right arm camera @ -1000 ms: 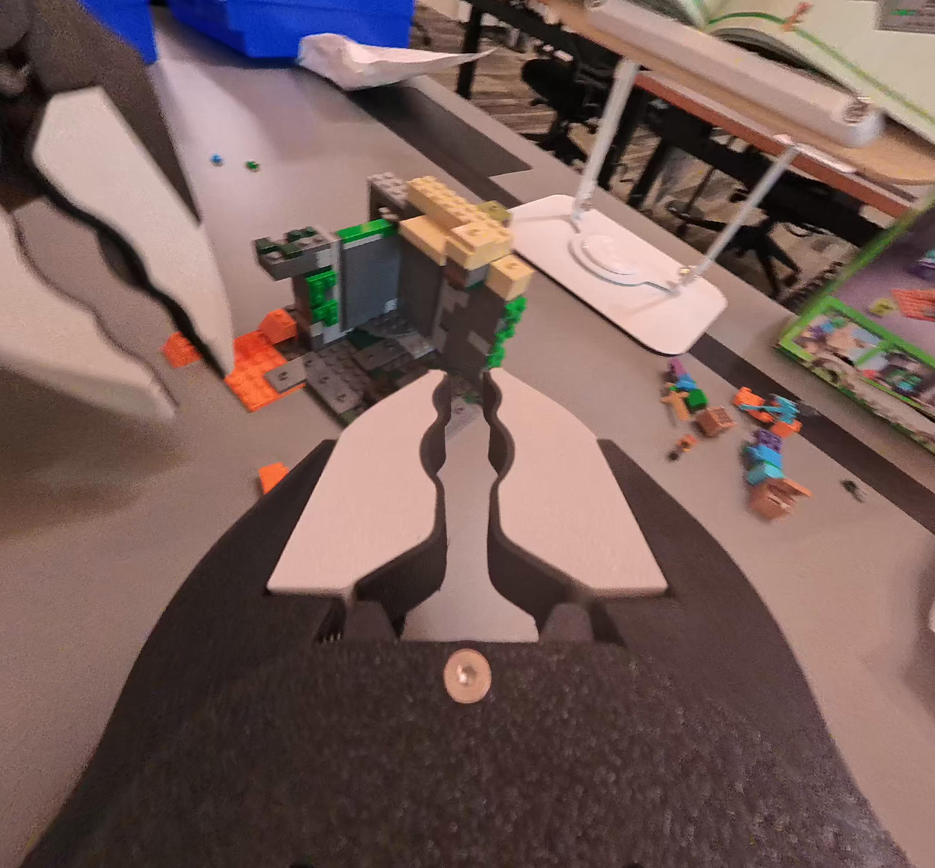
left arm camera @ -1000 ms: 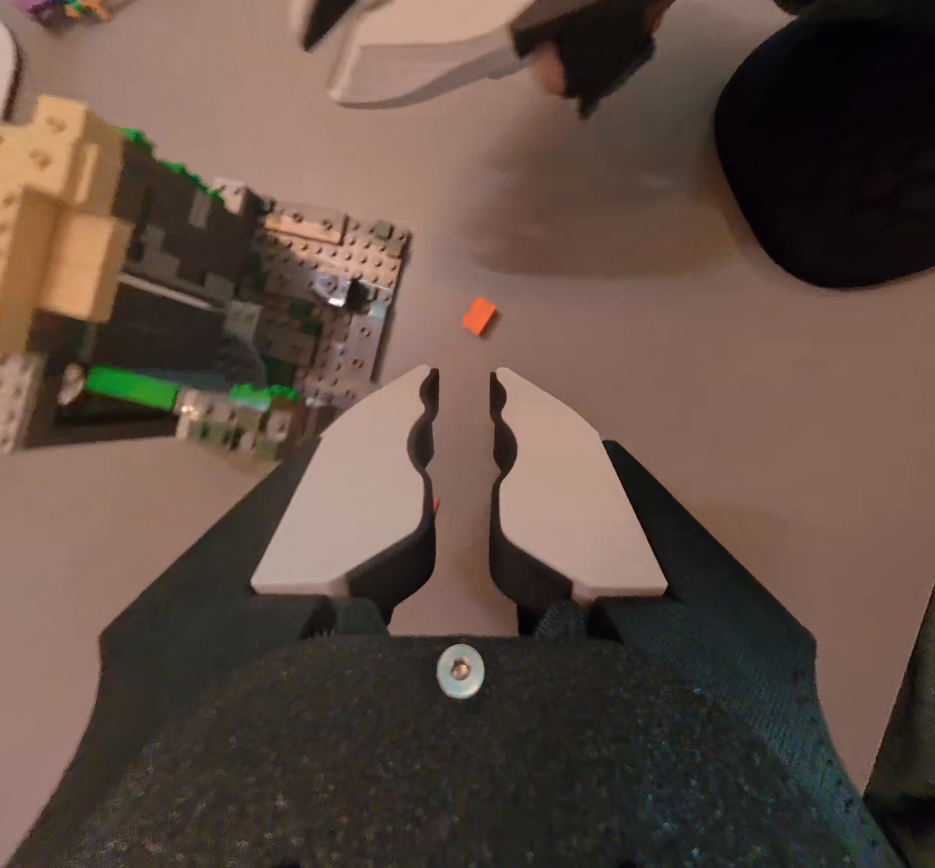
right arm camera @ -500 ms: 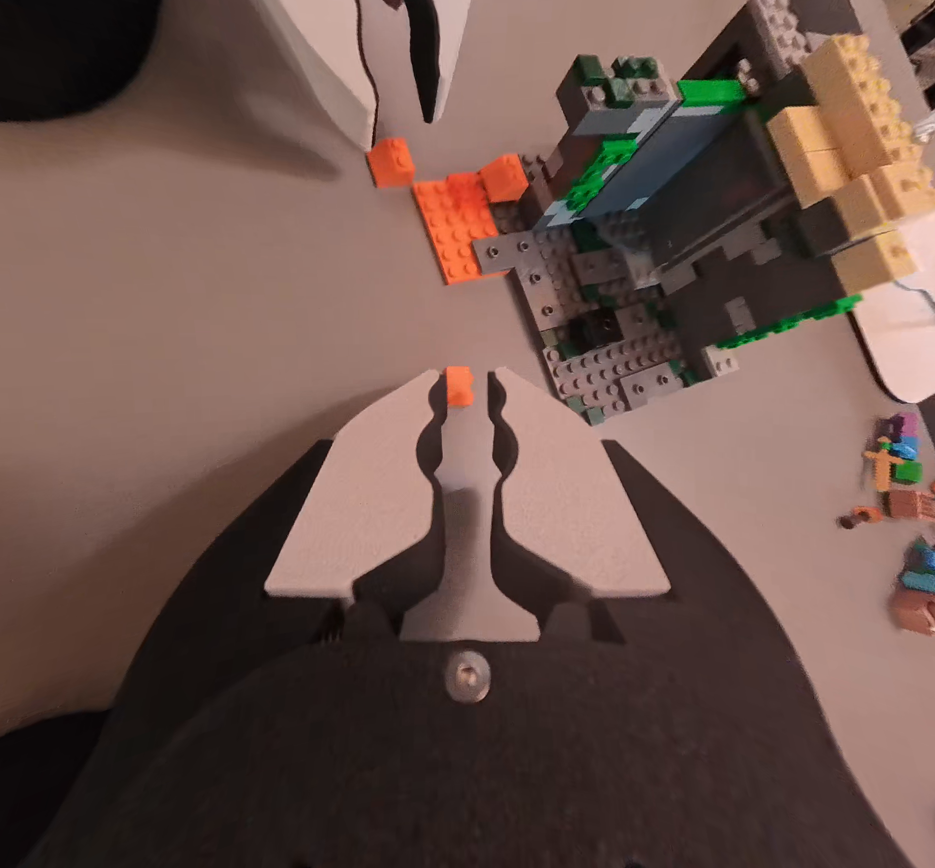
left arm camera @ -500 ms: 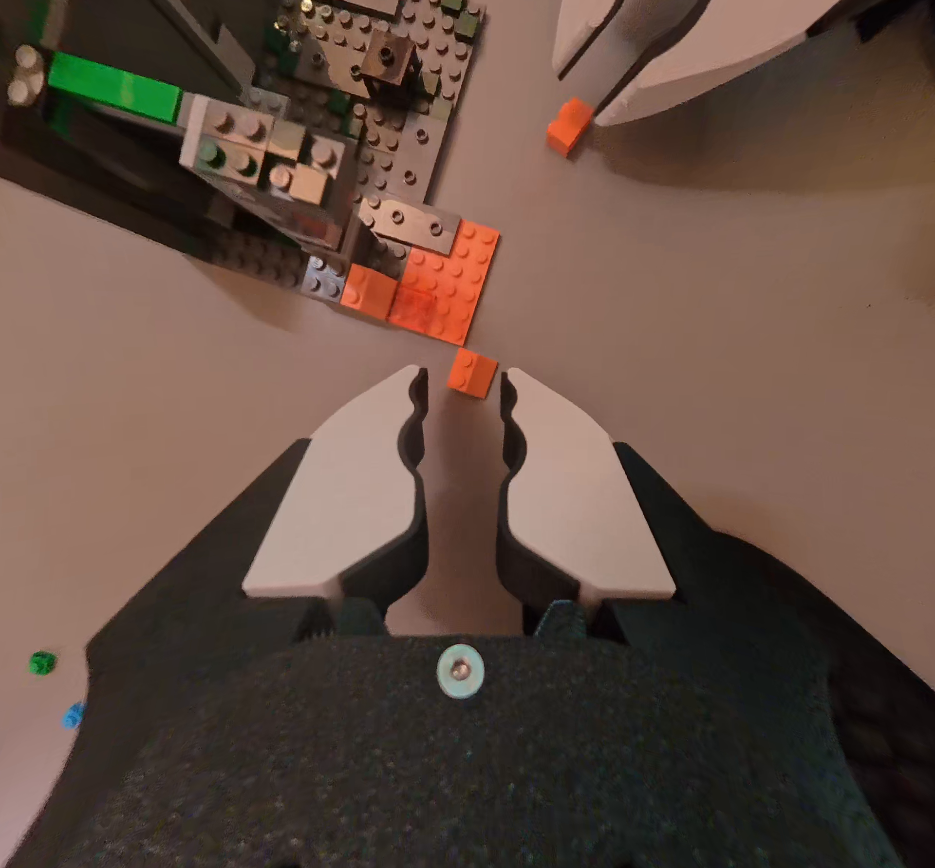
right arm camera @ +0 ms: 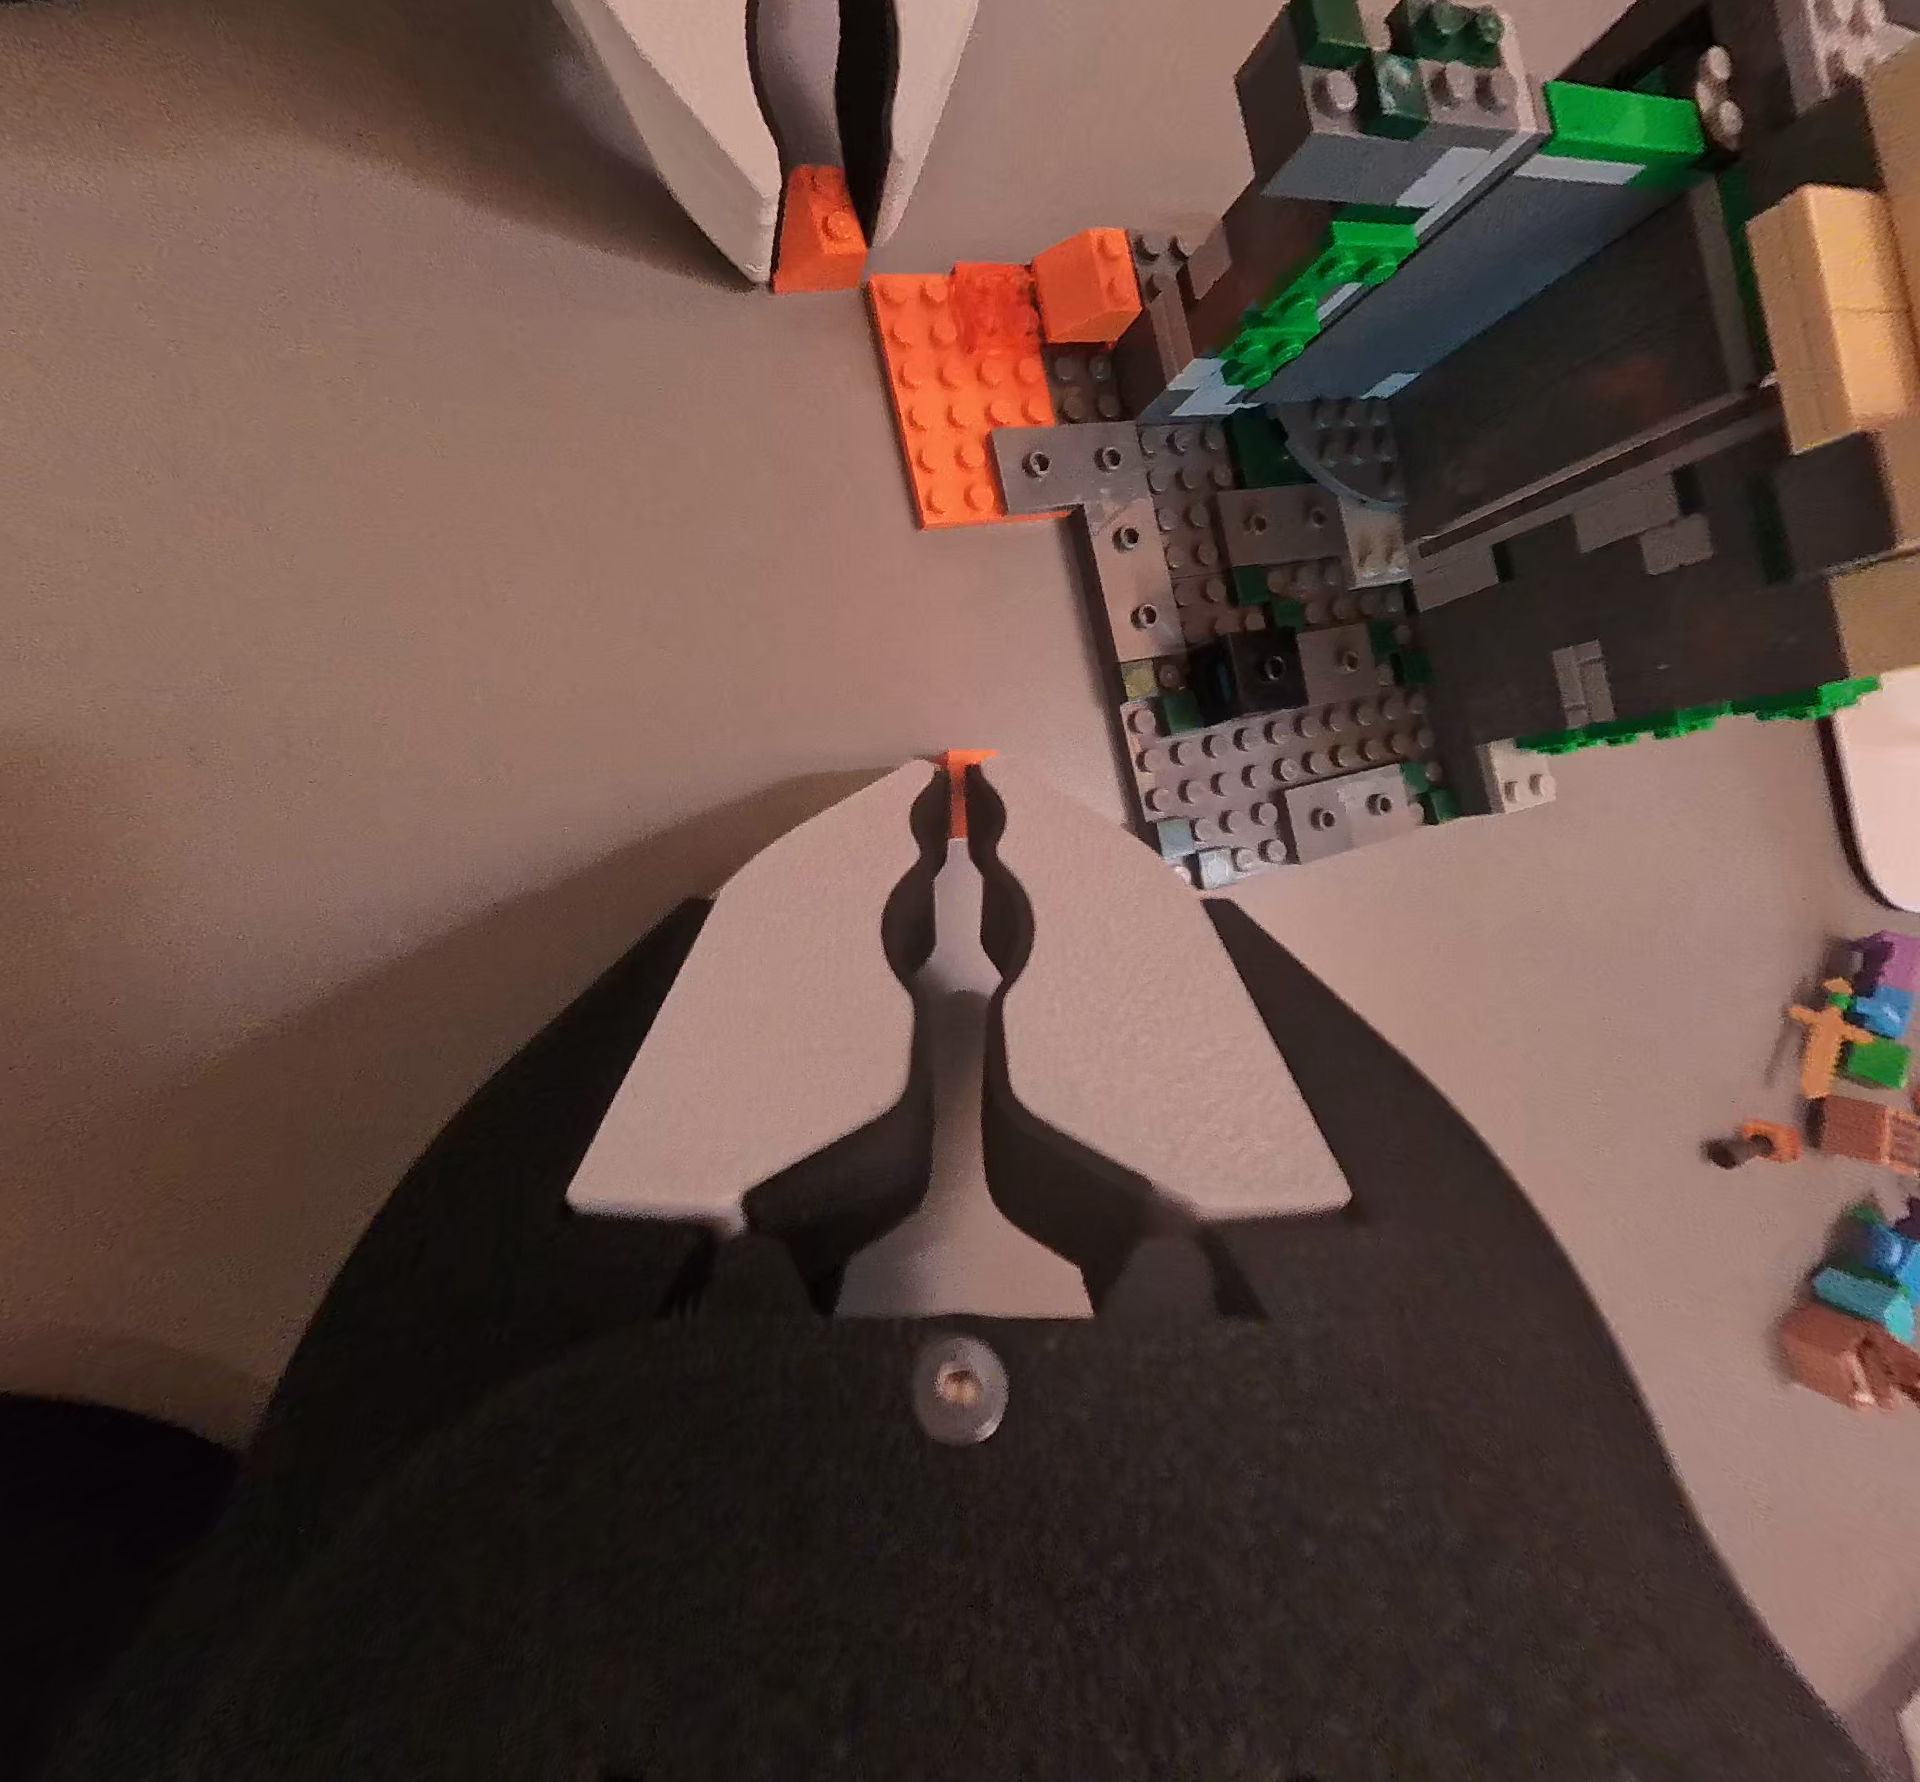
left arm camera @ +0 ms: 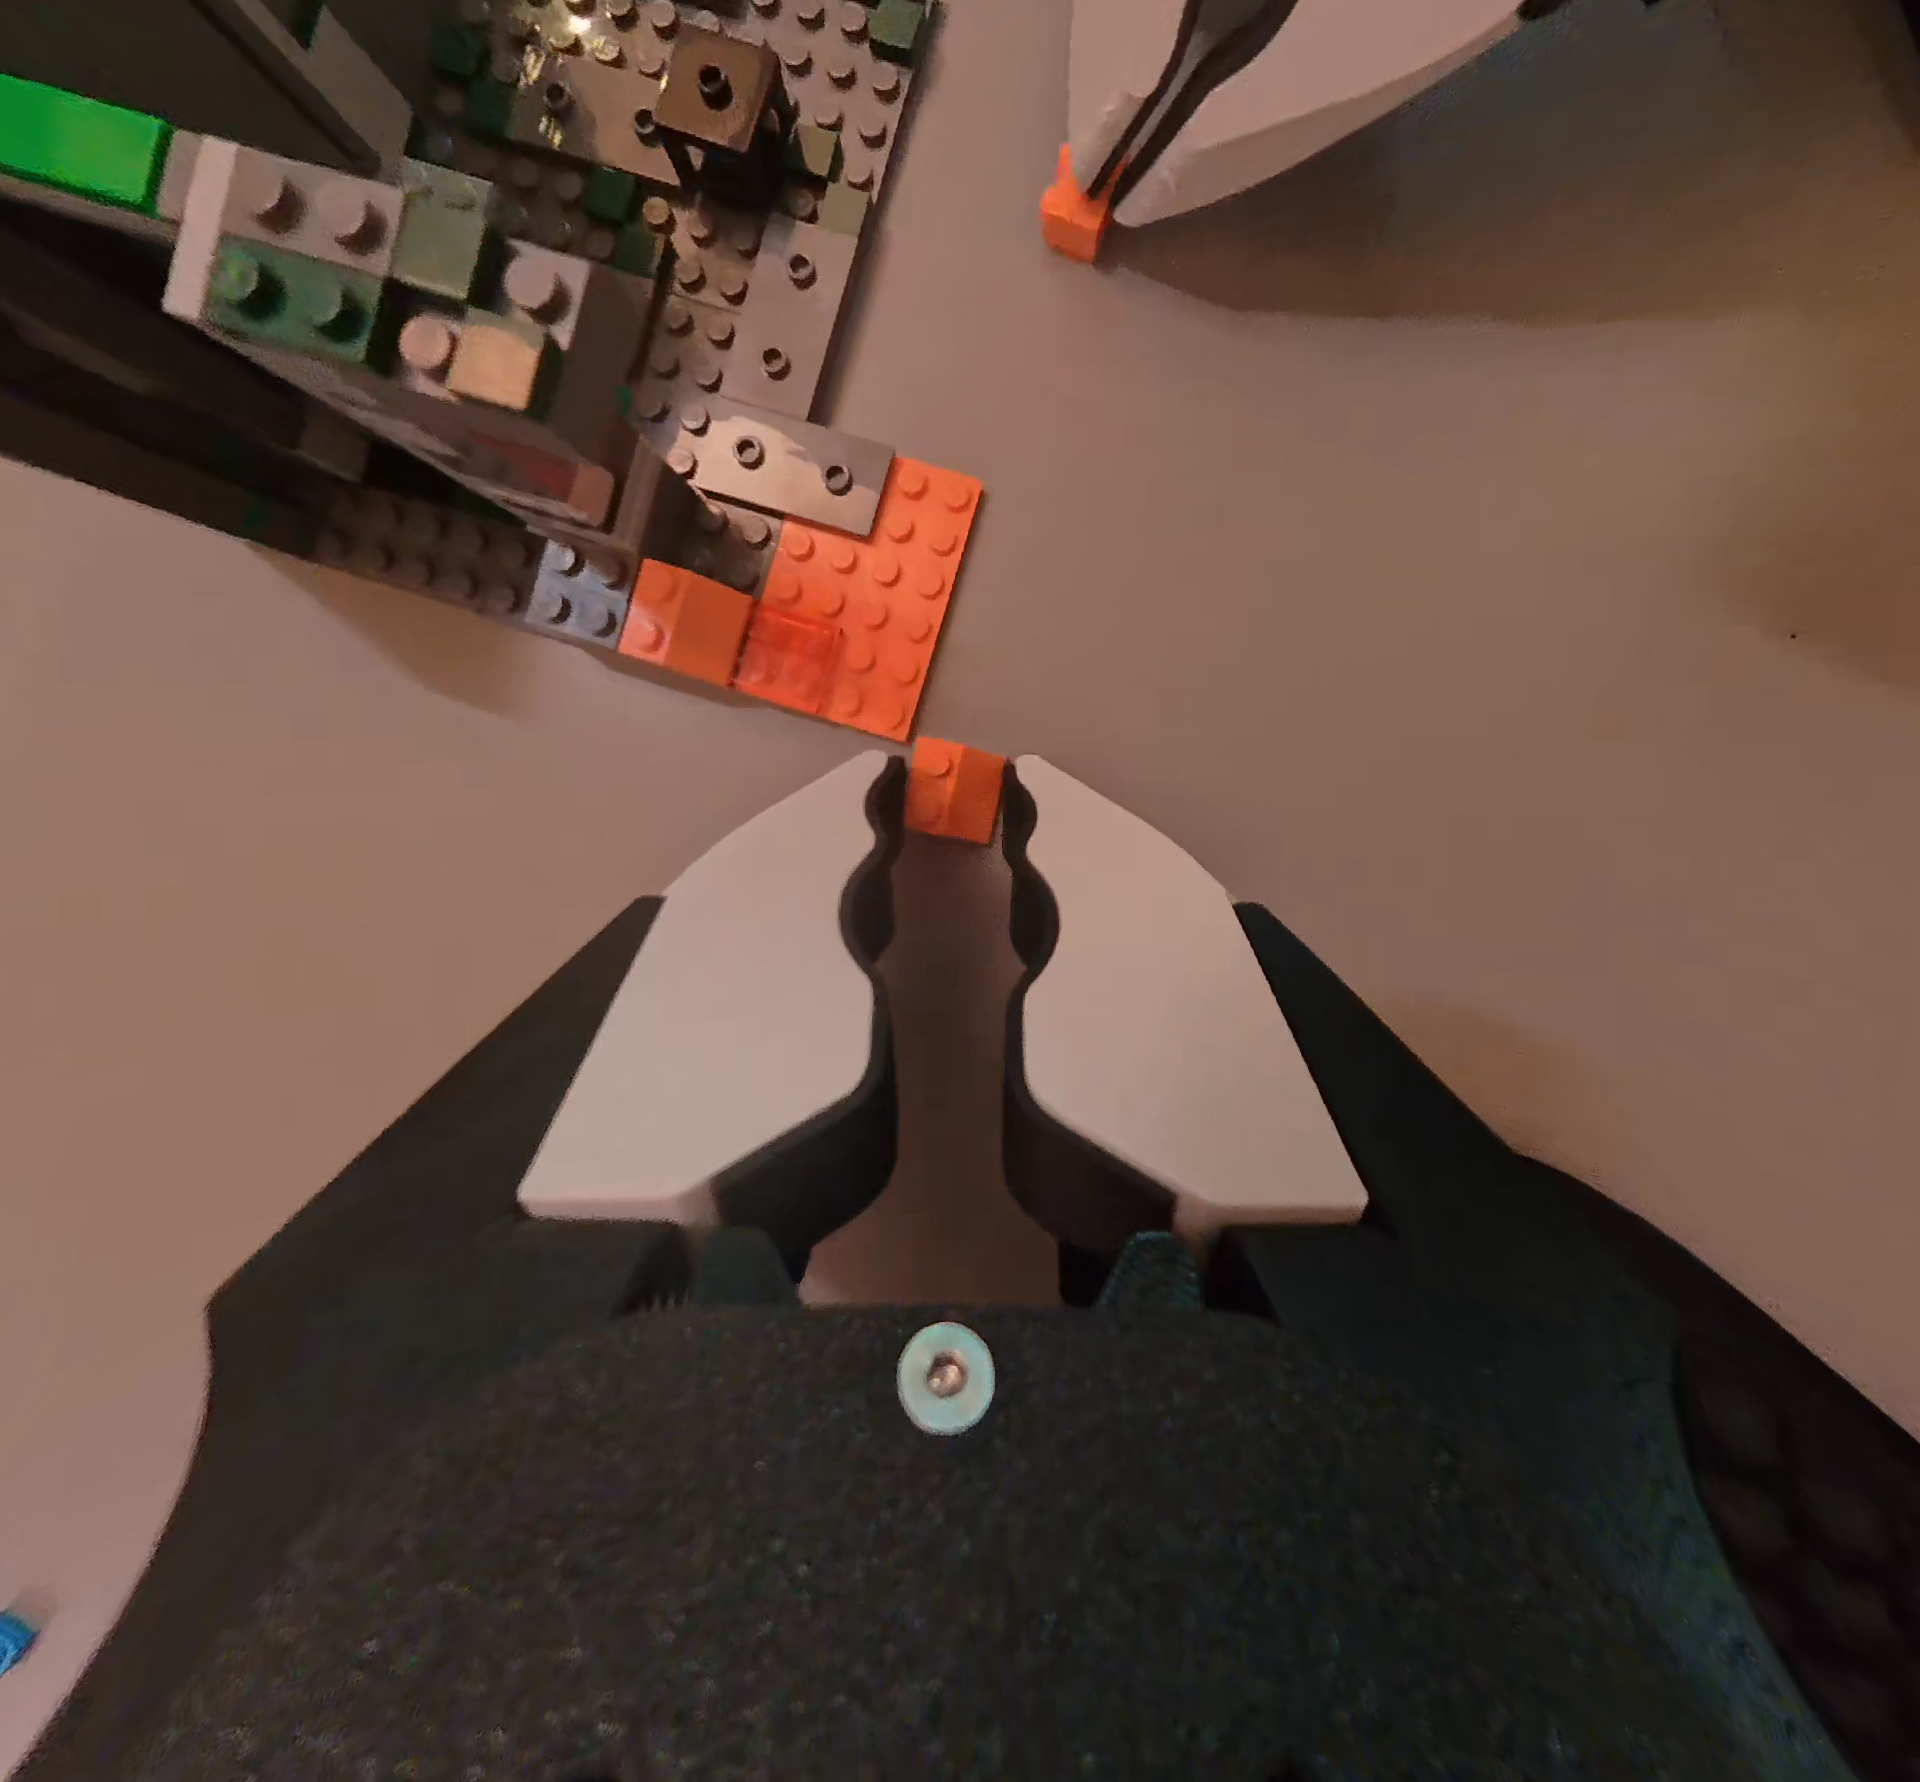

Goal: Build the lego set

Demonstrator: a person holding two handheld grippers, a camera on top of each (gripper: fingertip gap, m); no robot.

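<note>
The lego build is hard plastic, studded: its grey plates glossy enough to catch a glare spot, its green bar smooth and bright. At the build's near corner the orange plate is opaque and satiny, with one clear, glassy orange tile on it. The loose orange bricks beside that plate look the same plastic. The table around the build is matt and even. The gripper fingers have matt, faintly grainy pale faces; the body behind them is black, rough and speckled, with a shiny metal screw.
</note>
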